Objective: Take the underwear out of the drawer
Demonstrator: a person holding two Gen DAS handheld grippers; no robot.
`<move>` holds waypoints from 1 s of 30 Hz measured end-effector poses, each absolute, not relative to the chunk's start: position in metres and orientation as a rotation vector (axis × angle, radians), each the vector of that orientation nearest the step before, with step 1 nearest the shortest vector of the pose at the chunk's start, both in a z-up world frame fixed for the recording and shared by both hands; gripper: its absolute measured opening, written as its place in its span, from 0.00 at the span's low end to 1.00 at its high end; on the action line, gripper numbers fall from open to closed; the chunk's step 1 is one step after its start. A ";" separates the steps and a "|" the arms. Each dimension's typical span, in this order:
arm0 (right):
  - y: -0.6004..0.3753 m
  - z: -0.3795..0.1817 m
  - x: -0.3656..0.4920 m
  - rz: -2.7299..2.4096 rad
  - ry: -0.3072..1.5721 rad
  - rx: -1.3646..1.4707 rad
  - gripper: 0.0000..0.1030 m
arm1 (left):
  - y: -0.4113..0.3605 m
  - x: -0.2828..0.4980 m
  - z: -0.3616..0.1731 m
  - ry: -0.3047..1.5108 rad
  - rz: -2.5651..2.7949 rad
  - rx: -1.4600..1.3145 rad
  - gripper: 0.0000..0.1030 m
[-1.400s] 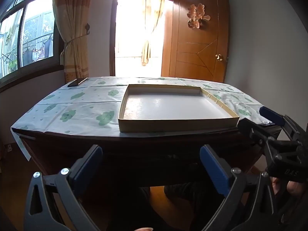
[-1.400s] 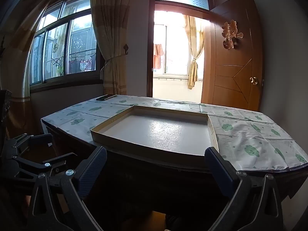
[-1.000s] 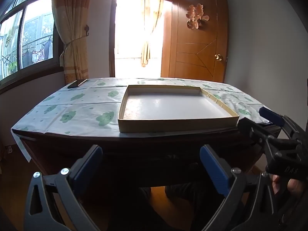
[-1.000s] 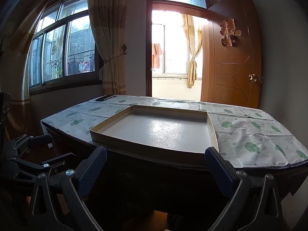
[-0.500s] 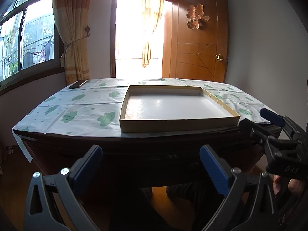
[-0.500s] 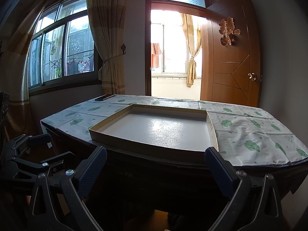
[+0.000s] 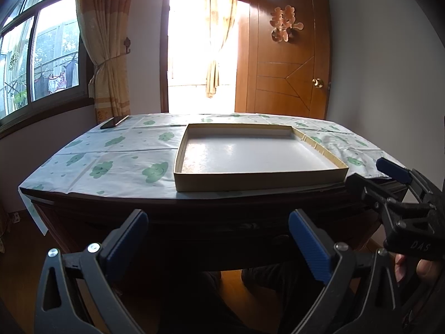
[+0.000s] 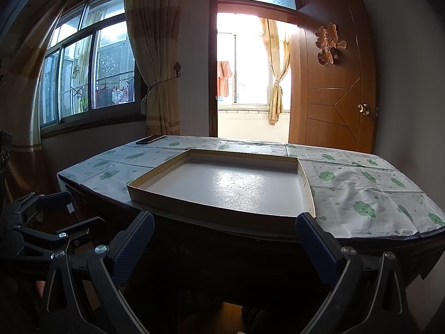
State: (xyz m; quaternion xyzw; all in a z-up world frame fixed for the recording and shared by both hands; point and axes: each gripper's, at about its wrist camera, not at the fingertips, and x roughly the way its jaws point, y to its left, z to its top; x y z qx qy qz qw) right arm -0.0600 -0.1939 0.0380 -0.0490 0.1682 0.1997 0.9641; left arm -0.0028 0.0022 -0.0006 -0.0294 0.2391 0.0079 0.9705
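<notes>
Both the left gripper (image 7: 218, 239) and right gripper (image 8: 224, 240) hang empty, jaws spread wide, just below the table's (image 7: 116, 194) front edge. No underwear shows; the drawer is probably in that dark front. Next: find and pull it.

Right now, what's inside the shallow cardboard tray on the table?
Nothing shows inside the tray: only its bare white floor, seen in both views. No underwear there. Under the table edge it is too dark to make out a drawer.
</notes>
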 end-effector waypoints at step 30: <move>-0.195 0.036 -0.060 0.391 0.342 -0.103 1.00 | 0.006 -0.001 -0.001 0.484 0.020 -0.060 1.00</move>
